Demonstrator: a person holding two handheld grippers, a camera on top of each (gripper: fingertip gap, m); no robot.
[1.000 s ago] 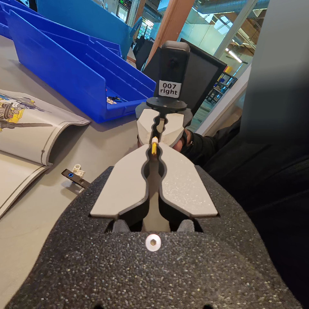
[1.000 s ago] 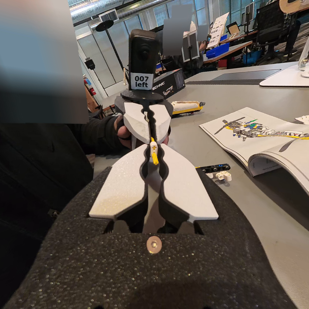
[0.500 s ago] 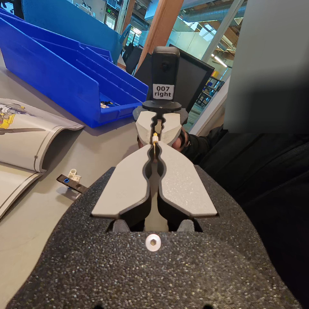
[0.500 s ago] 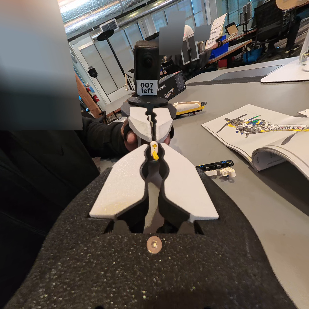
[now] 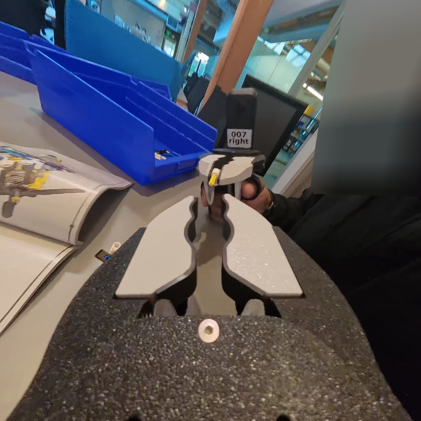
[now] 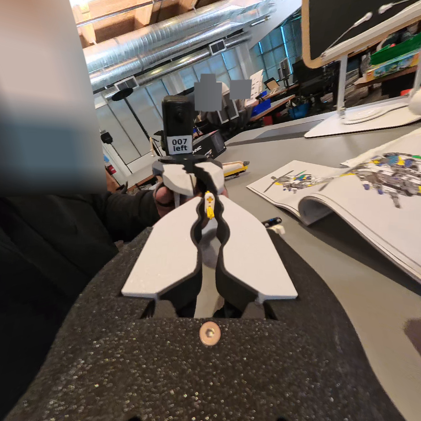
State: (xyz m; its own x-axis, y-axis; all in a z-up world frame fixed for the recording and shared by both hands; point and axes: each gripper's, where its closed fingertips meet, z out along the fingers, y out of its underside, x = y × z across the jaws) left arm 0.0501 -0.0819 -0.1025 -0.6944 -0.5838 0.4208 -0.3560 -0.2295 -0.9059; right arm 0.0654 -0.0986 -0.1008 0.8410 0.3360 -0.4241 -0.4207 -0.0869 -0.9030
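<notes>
Left wrist view: the left gripper [image 5: 209,202] stands with its jaws parted and nothing between its fingers [image 5: 173,227]; only the grey table [image 5: 34,341] and a person's hand [image 5: 252,193] show through the gap. Facing it, the right gripper [image 5: 215,180] is closed on a small white connector with a yellow axle [image 5: 213,180], whose yellow end sticks out toward the camera. A blue parts bin [image 5: 109,127] sits behind on the table with a few small pieces at its near end. An open instruction booklet [image 5: 45,200] lies at the left, and a black beam with a white connector [image 5: 107,252] lies just beside the booklet's near corner.

Right wrist view: the right gripper [image 6: 209,205] pinches the white connector with a yellow axle [image 6: 209,205] at its fingertips, pads against the white part. The left gripper [image 6: 193,182] faces it just behind, jaws apart and clear of the piece. The booklet [image 6: 341,205] lies at the right, the black beam [image 6: 272,221] near its fold.
</notes>
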